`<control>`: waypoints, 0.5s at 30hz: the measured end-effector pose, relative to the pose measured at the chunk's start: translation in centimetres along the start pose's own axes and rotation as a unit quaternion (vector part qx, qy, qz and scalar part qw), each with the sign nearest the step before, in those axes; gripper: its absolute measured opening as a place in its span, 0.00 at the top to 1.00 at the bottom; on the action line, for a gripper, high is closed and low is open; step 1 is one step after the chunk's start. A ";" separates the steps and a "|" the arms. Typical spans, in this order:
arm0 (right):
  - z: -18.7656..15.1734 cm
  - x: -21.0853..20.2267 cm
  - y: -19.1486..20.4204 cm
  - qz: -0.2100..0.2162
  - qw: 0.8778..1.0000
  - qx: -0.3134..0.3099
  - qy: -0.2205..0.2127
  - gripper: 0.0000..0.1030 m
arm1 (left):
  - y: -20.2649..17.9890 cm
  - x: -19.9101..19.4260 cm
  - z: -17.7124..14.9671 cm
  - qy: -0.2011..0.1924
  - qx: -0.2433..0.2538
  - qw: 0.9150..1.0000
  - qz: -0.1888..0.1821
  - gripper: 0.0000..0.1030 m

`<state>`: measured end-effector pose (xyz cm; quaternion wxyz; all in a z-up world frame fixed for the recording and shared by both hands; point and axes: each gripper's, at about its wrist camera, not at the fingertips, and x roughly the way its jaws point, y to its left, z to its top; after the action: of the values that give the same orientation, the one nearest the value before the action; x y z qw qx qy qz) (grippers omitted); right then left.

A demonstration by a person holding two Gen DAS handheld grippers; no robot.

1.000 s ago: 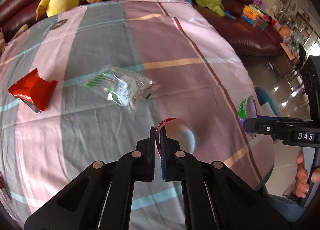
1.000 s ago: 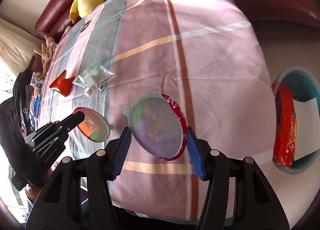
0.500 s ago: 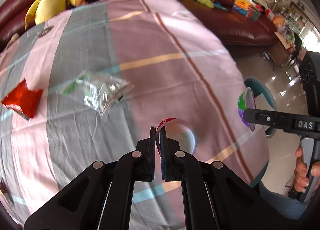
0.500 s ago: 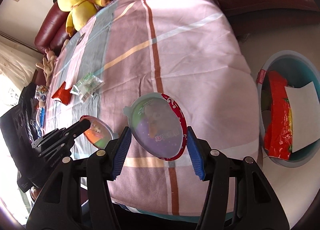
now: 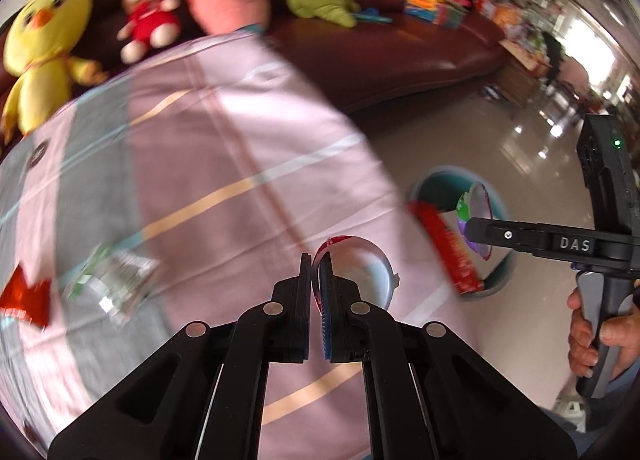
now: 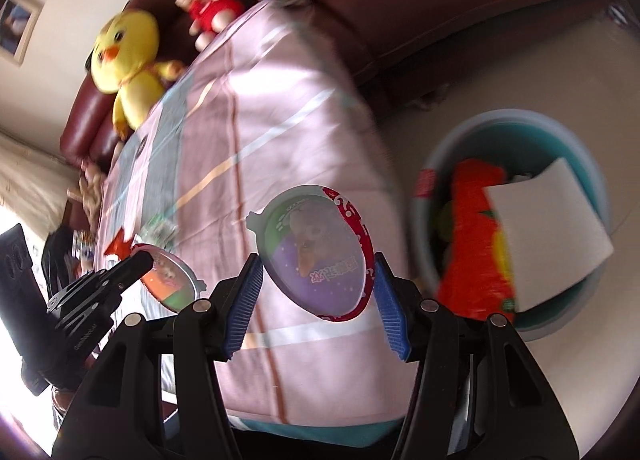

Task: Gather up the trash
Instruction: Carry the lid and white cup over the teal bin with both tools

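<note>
My left gripper is shut on the rim of a clear egg-shaped plastic shell, held above the table's right edge; it also shows in the right wrist view. My right gripper is shut on a second egg-shaped shell with a purple and red label, held beside the teal trash bin. The bin stands on the floor and holds a red-orange wrapper and white paper. A clear wrapper and a red wrapper lie on the tablecloth.
The table carries a pink and grey striped cloth. A dark red sofa behind it holds several plush toys, among them a yellow duck. Shiny tiled floor lies to the right around the bin.
Both grippers have swung right with their shells, off the table's edge toward the bin. The bin is now larger and nearer in both views. Both grips are unchanged.
</note>
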<state>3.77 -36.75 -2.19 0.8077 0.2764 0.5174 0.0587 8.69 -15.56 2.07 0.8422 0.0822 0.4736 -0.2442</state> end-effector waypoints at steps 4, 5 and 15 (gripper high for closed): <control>0.5 -3.0 -4.6 -0.020 0.998 0.040 -0.034 0.49 | -4.8 1.9 1.7 0.005 0.042 0.999 -0.030 0.95; 0.4 -3.6 -5.6 -0.025 0.998 0.049 -0.041 0.49 | -5.8 2.4 1.9 0.008 0.050 0.998 -0.035 0.95; -0.6 -5.0 -13.8 -0.062 0.990 0.115 -0.049 0.48 | -13.9 9.6 2.6 0.075 0.096 0.990 -0.072 0.95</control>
<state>-1.67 -50.03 -5.37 0.7971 0.3375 0.4965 -0.0651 7.98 -31.74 -3.30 0.7725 0.1468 0.5146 -0.3419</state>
